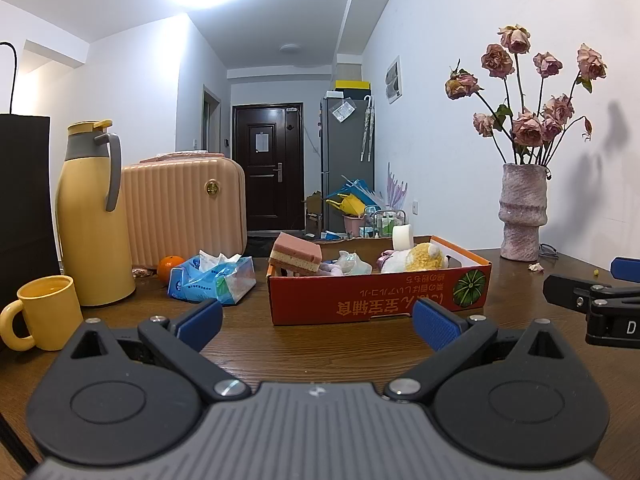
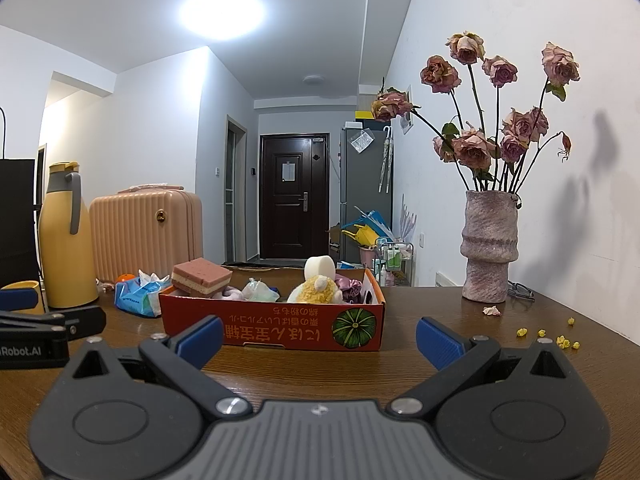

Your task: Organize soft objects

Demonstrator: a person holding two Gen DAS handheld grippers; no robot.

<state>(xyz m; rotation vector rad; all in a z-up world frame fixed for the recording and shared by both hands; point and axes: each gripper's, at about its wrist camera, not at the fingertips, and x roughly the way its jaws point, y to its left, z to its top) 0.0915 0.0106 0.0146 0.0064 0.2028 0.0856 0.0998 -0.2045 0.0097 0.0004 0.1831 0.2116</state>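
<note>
A red cardboard box stands on the wooden table ahead of both grippers. A pink and cream sponge leans on its left rim. Inside are a pale soft toy, a yellow plush, a white foam roll and a purple soft item. My left gripper is open and empty, short of the box. My right gripper is open and empty, short of the box.
A blue tissue pack, an orange, a yellow thermos and a yellow mug stand left. A pink suitcase is behind. A vase of dried roses stands right, with petals on the table.
</note>
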